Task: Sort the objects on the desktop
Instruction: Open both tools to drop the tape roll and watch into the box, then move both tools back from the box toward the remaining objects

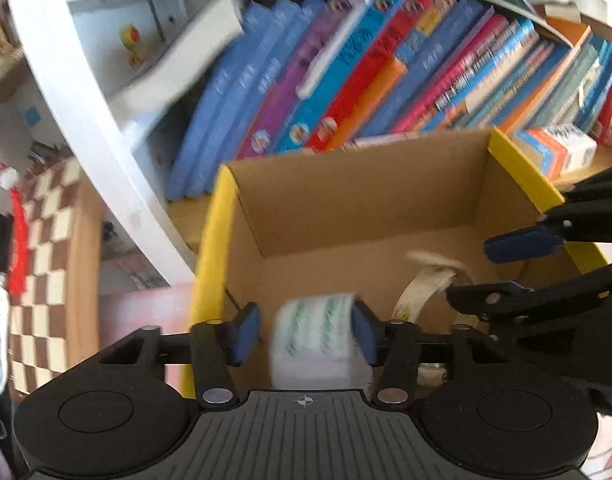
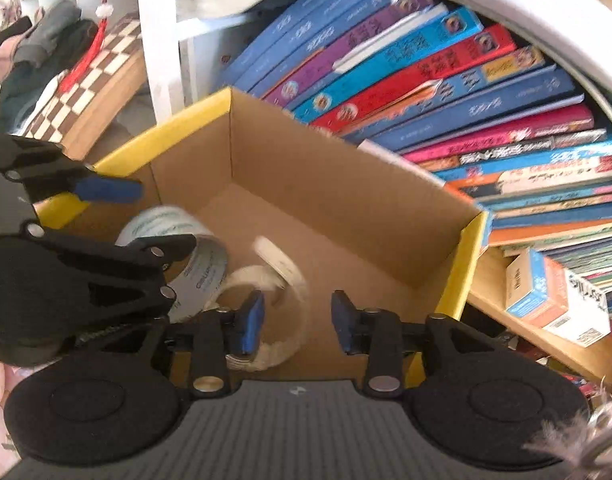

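An open cardboard box (image 1: 362,196) with yellow rims stands before a row of books; it also shows in the right wrist view (image 2: 338,184). My left gripper (image 1: 306,330) is open over the box, and a white tape roll with green print (image 1: 316,334) sits blurred between its pads, touching only the right one. That roll also shows in the right wrist view (image 2: 203,256). My right gripper (image 2: 295,320) is open above the box, with a cream tape roll (image 2: 281,280) blurred below its left finger. The cream roll shows in the left wrist view (image 1: 420,288).
Leaning books (image 1: 346,72) fill the shelf behind the box. A white shelf post (image 1: 89,120) stands to the left. A small orange and blue carton (image 2: 546,292) lies on the wooden shelf to the right. A checkered board (image 2: 89,76) lies at far left.
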